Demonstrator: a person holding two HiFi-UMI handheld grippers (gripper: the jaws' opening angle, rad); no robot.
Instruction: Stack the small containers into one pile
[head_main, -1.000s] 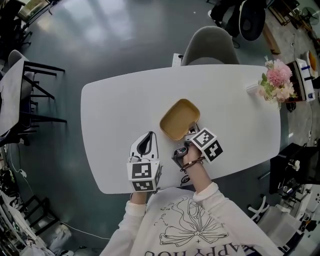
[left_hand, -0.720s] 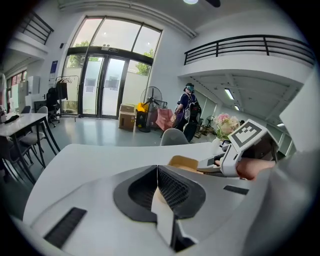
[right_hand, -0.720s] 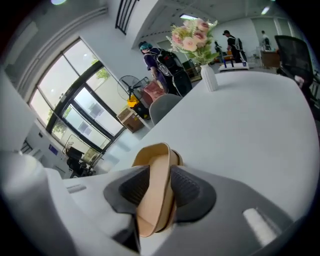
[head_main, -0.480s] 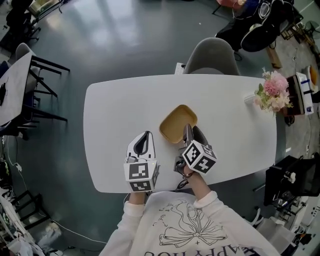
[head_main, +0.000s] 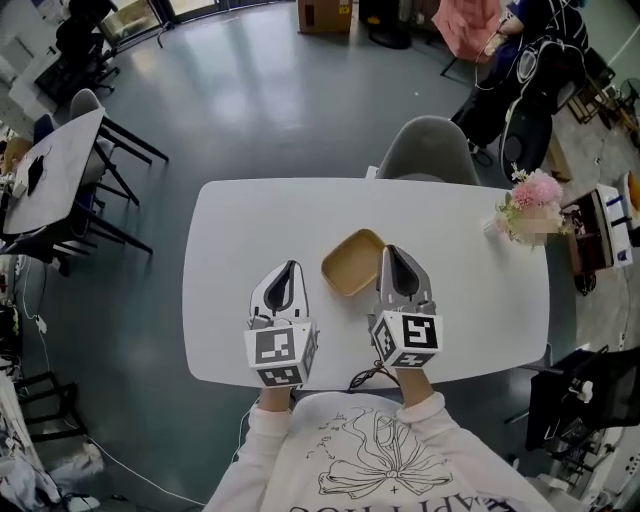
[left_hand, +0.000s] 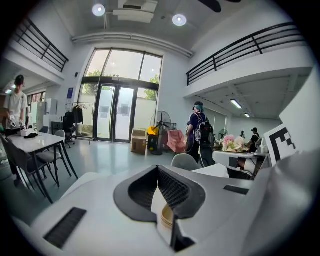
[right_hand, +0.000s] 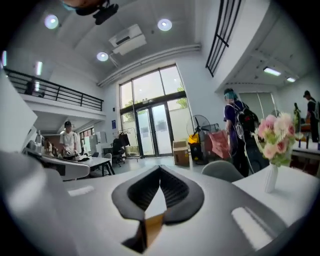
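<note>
Tan container (head_main: 353, 262): rounded-square, shallow, open side up, on white table (head_main: 250, 215).

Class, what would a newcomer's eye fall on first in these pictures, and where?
A tan container stands out at the middle of the white table. The left gripper and right gripper, both shut and empty, show either side of it. At the table's right end stand pink flowers.

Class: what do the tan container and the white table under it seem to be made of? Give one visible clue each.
Tan container: probably matte plastic or fibre composite; even mustard colour, rounded corners, no glare.
Table: smooth white top, likely laminate or painted board; uniform colour, no grain.
Look alone settles neither.
</note>
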